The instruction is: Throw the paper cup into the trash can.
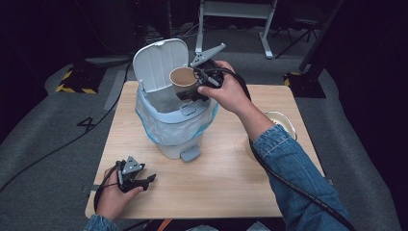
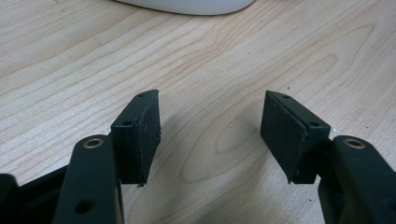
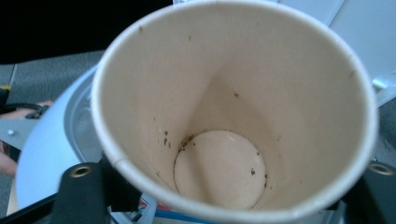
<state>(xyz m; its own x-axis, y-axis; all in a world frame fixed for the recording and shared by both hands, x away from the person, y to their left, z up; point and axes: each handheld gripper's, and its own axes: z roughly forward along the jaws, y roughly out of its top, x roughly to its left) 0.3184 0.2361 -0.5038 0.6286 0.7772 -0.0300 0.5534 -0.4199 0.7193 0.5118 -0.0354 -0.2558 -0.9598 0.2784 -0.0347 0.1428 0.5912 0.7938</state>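
The paper cup (image 1: pixel 183 77), clamped between the jaws of the right gripper (image 1: pixel 195 86), hangs tilted over the open bin (image 1: pixel 173 122), while the left gripper (image 1: pixel 144 182) rests on the table (image 1: pixel 231 178), jaws apart.

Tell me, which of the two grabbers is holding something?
The right gripper, up over the open trash bin: a used paper cup sits between its jaws. The left gripper rests low on the table, jaws apart with nothing between them.

We see a light wooden table (image 1: pixel 226 178) carrying a lined pedal bin (image 1: pixel 173 127) just ahead of the left claw (image 1: pixel 144 182), which rests on it, and a bowl (image 1: pixel 284 122) below the right claw's (image 1: pixel 192 89) forearm.
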